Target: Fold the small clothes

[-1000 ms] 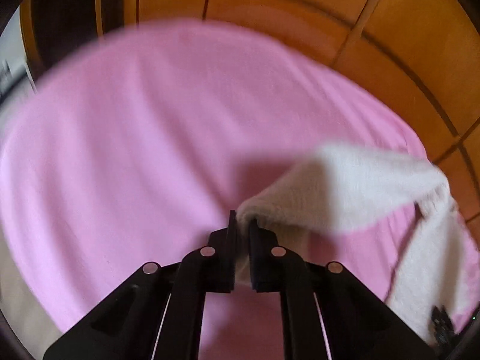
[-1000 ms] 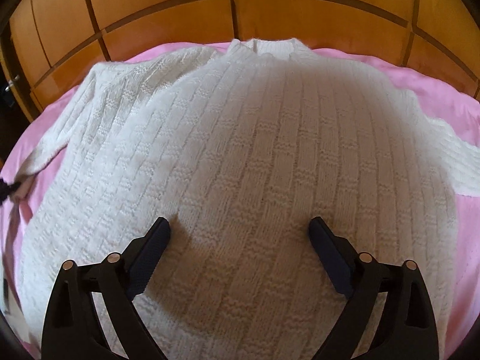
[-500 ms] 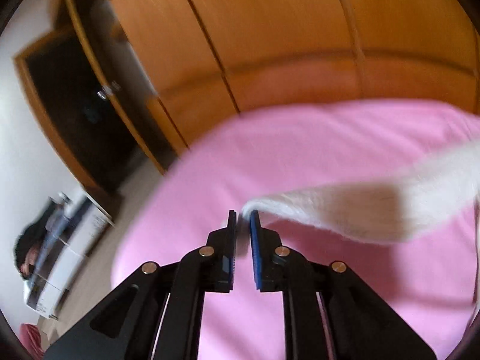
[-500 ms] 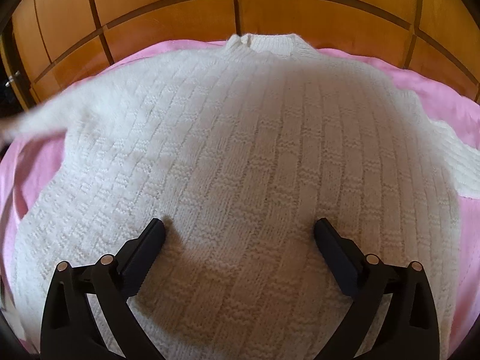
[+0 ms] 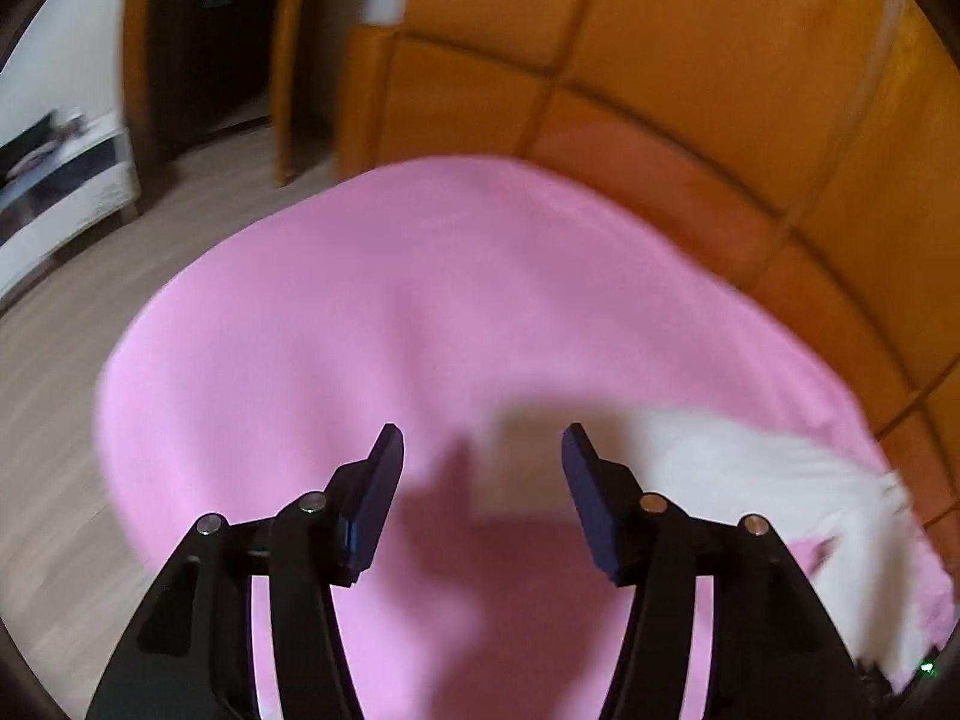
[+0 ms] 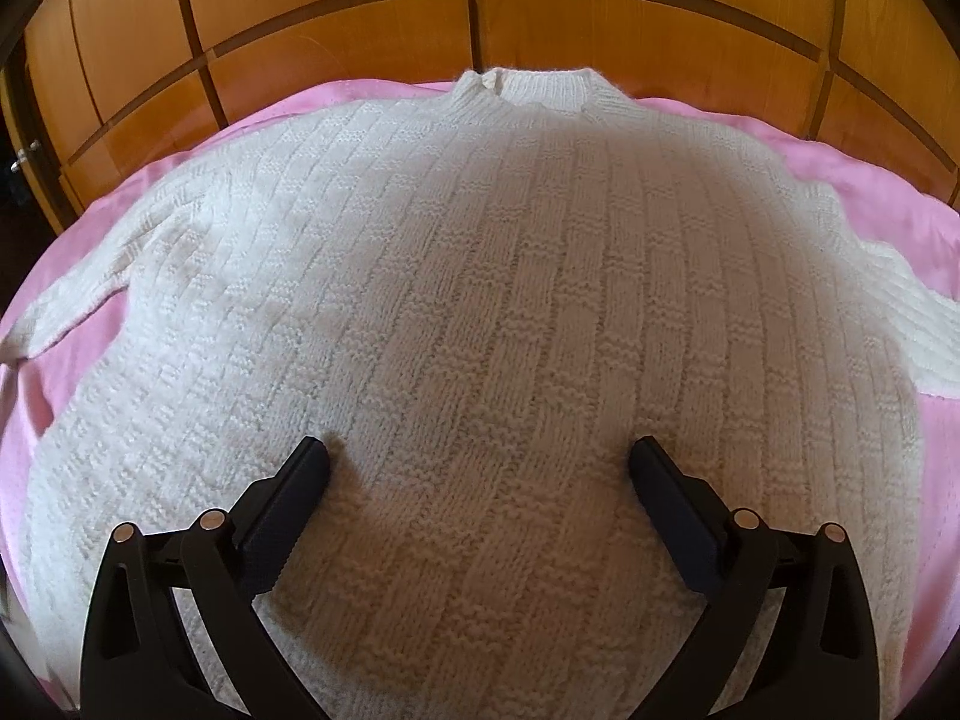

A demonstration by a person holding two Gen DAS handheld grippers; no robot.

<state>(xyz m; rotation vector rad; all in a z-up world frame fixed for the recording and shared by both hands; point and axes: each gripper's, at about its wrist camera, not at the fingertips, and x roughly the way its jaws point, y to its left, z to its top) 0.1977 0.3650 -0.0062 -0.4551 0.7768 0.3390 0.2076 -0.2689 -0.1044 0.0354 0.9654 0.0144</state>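
Note:
A white knitted sweater (image 6: pixel 480 312) lies flat on the pink sheet (image 6: pixel 870 180), its collar toward the wooden panelling. My right gripper (image 6: pixel 479 459) is open, both fingertips resting on the lower body of the sweater. In the left wrist view the sweater's left sleeve (image 5: pixel 750 468) lies stretched out on the pink sheet (image 5: pixel 360 330), blurred, its cuff end just beyond the fingertips. My left gripper (image 5: pixel 483 450) hovers above it with its jaws opening; the pads touch nothing.
Orange wooden panelling (image 6: pixel 600 12) rises behind the bed. In the left wrist view the bed's left edge drops to a wood floor (image 5: pixel 78 360), with a white cabinet (image 5: pixel 54 180) and a dark doorway (image 5: pixel 210 30) beyond.
My left gripper pulled the sleeve outward to the left, then opened and let it go; the sleeve now lies extended on the sheet. The right gripper has stayed put on the sweater.

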